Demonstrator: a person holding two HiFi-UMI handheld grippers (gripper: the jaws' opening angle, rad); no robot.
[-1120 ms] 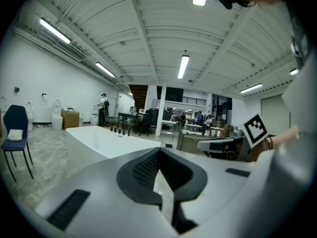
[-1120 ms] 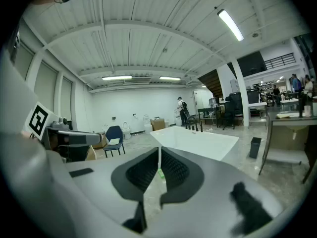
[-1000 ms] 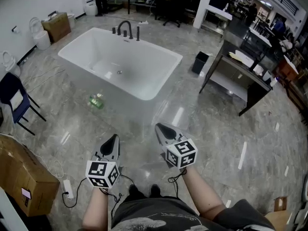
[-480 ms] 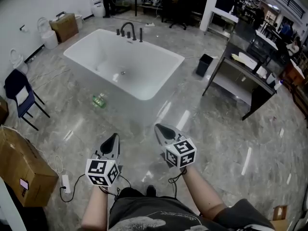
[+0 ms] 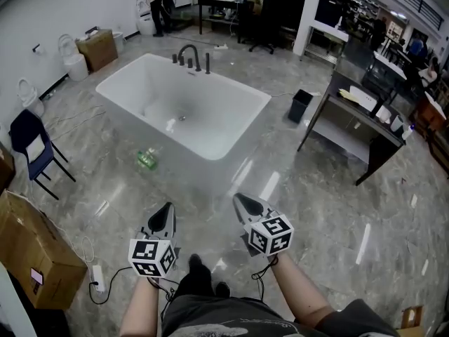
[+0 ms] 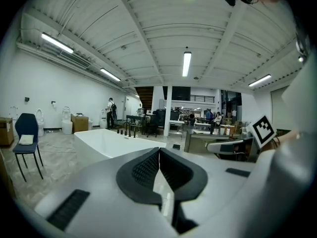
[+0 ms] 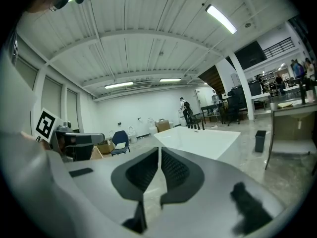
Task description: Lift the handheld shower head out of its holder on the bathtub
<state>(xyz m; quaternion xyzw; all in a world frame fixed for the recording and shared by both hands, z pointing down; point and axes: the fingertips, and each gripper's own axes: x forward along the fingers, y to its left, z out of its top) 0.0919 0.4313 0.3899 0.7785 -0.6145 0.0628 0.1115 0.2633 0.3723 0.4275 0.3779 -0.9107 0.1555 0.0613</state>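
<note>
Progress: not begun; both grippers sit low centre of the head view, well apart from the white rectangular freestanding bathtub (image 5: 217, 114).
Left gripper (image 5: 165, 210): jaws pressed together, empty.
Right gripper (image 5: 242, 201): jaws pressed together, empty.
Task thing: slim black handheld shower head (image 5: 208, 62), apparently seated on the tub's far rim, upper centre, near the black curved faucet (image 5: 185, 50).
Left to do: approach, grip, lift out.
Hard to see: holder and hose too small; which black fitting is the head is a guess.

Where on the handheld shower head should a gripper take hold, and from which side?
Probably the shower head by its slim upright body, above the bathtub rim, from the side away from the faucet; it stands vertical; detail unclear from here.
</note>
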